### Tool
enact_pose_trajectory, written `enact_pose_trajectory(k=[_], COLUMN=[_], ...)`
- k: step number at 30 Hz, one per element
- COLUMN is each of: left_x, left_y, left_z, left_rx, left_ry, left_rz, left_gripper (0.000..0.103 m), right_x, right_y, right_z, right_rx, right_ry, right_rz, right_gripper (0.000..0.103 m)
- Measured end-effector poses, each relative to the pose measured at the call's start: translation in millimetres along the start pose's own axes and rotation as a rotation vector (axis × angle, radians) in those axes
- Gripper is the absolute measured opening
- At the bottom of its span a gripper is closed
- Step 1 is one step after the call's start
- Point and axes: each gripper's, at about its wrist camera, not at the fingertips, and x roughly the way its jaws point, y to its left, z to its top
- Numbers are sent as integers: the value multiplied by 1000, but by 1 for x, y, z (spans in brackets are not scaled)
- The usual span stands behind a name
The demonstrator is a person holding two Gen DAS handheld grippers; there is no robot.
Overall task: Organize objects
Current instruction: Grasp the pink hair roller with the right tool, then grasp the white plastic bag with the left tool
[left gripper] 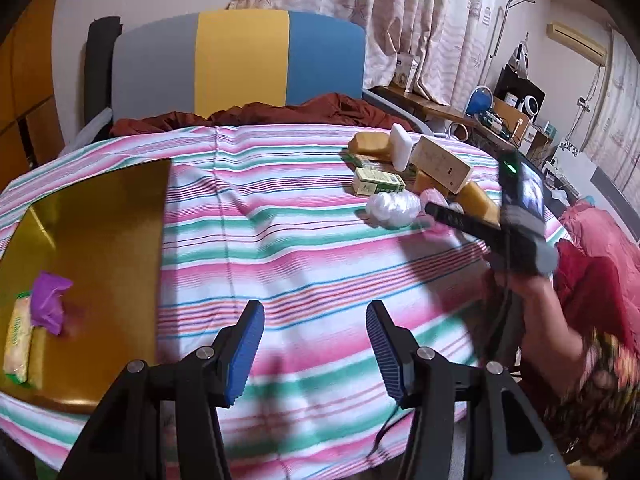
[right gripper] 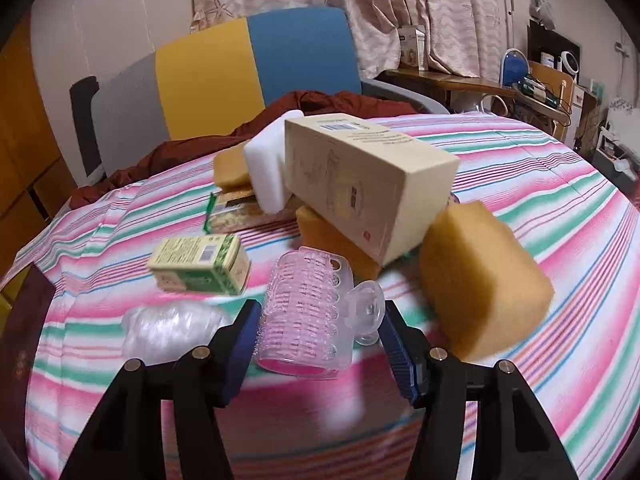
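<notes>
Left tongs spread and empty; right tongs spread around the pink roller, contact unclear.
Left wrist: I see left gripper (left gripper: 316, 344) over striped cloth (left gripper: 304, 240), nothing between fingers; gold tray (left gripper: 100, 216) to its left holds a purple bag (left gripper: 50, 296) and snack packet (left gripper: 18, 344).
Right wrist: right gripper (right gripper: 318, 344) straddles pink hair roller (right gripper: 306, 316); green box (right gripper: 200, 264) ahead-left, tan sponge (right gripper: 484, 280) ahead-right, beige carton (right gripper: 368, 184) beyond.

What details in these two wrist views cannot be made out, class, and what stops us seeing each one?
- Right wrist view: whether the right gripper touches the pink hair roller between its open jaws; motion blur.
- Right wrist view: the print on the beige box; too small, blurred.
- Left wrist view: the wrapped packet on the gold tray; cut by the frame edge and partly covered by the purple wrapper.
</notes>
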Motion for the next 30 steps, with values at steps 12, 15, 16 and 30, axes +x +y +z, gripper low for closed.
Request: enact_pose_trajectory(k=[12, 15, 16, 30], left_x=[89, 110, 116, 188], left_y=[-48, -65, -70, -72], left_z=[61, 79, 83, 88], left_rx=[43, 61, 68, 20], left_ry=[66, 82, 81, 161], left_rz=[-86, -98, -99, -165], left_gripper=[54, 54, 54, 25], right_x=[-33, -31, -31, -31], right_y=[-9, -10, -11, -11], right_z=[-44, -44, -44, -45], right_rx=[80, 88, 90, 95], right_ry=[-119, -120, -121, -131], right_rz=[45, 53, 55, 56], right_gripper=[60, 60, 60, 60])
